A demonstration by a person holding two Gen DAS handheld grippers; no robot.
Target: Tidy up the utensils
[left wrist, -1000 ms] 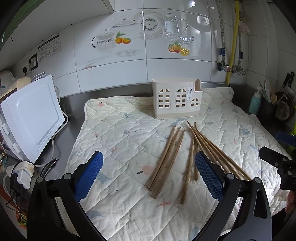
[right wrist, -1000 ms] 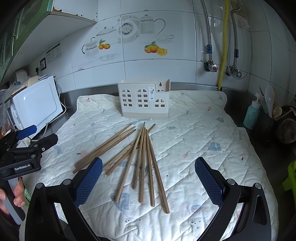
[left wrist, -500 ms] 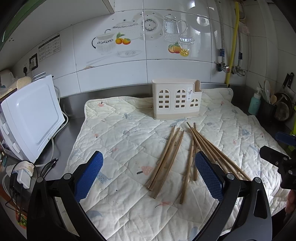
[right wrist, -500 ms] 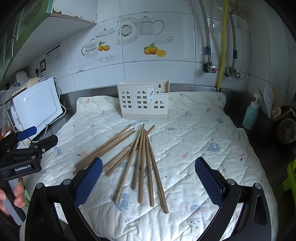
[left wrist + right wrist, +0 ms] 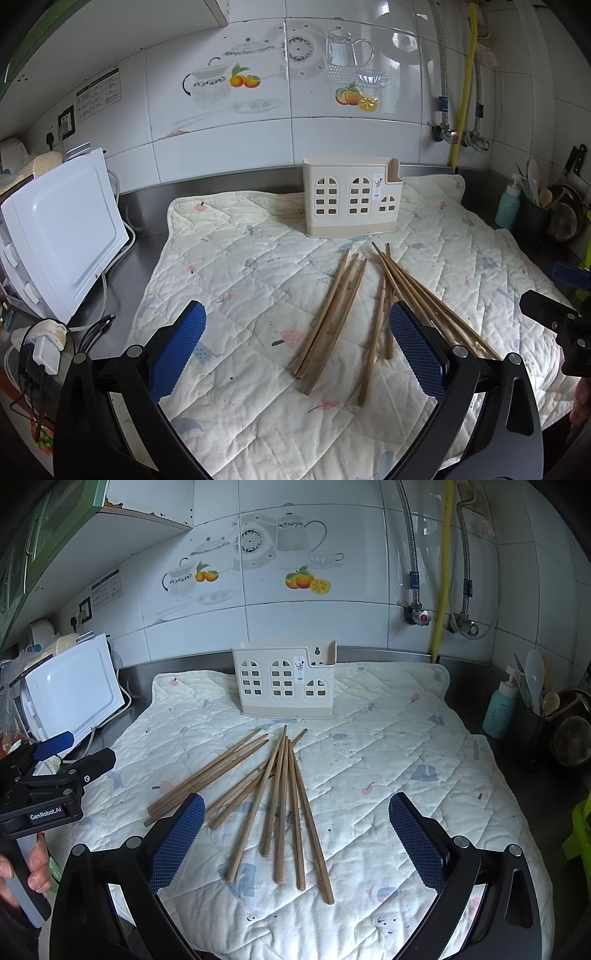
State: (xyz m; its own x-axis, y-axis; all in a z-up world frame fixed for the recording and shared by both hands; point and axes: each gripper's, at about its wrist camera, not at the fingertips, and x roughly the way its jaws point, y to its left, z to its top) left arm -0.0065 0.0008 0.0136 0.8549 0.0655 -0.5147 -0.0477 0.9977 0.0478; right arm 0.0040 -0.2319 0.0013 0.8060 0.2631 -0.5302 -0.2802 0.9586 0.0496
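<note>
On the quilt [image 5: 406,738] the holder [image 5: 284,681] stands at the back, and the chopsticks [image 5: 280,794] lie loose just in front of it. Both the left gripper [image 5: 297,347] and the right gripper [image 5: 295,840] are wide open and hold nothing. No chopstick is picked yet, I think; the next move needs one gripper to go down and close on a chopstick.

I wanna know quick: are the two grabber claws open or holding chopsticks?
Left gripper: open, holding nothing.
Right gripper: open, holding nothing; the chopsticks lie on the quilted mat.
</note>
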